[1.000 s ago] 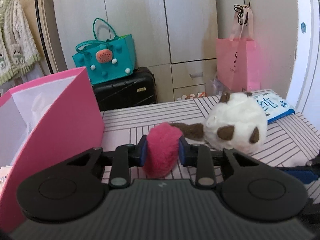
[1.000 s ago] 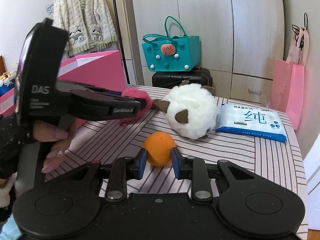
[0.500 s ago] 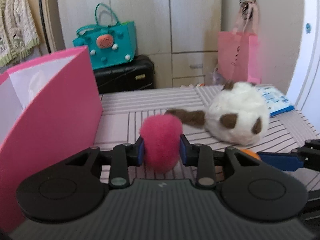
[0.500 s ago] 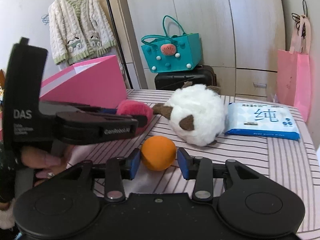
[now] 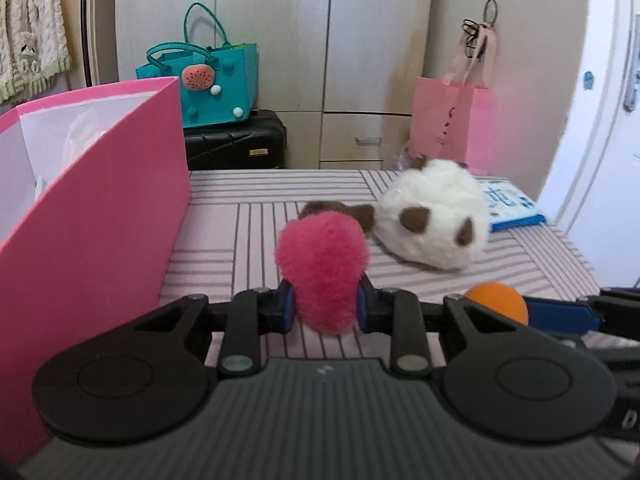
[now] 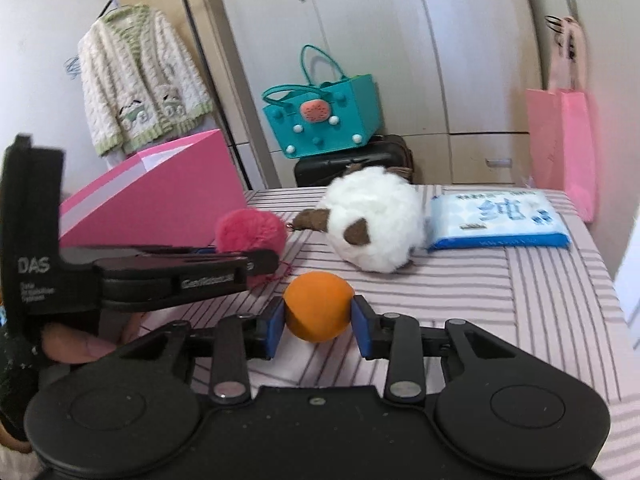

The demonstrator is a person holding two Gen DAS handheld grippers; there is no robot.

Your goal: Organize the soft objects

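My left gripper (image 5: 323, 307) is shut on a fluffy pink pom-pom (image 5: 322, 268) and holds it above the striped table, right of the open pink box (image 5: 88, 216). The pom-pom (image 6: 251, 232) and the left gripper (image 6: 256, 262) also show in the right wrist view. My right gripper (image 6: 319, 320) is shut on an orange ball (image 6: 319, 306), which also shows in the left wrist view (image 5: 498, 305). A white plush toy with brown patches (image 5: 434, 216) lies on the table beyond both, also in the right wrist view (image 6: 374, 228).
A blue and white wet-wipes pack (image 6: 498, 220) lies at the table's far right. The pink box (image 6: 160, 196) stands along the left side. Behind the table are a teal bag (image 5: 208, 84) on a black suitcase (image 5: 236, 144), a pink paper bag (image 5: 452, 124) and wardrobes.
Both grippers have lifted their objects off the table. The left gripper with the pom-pom has risen and drawn back; the orange ball now shows at its right.
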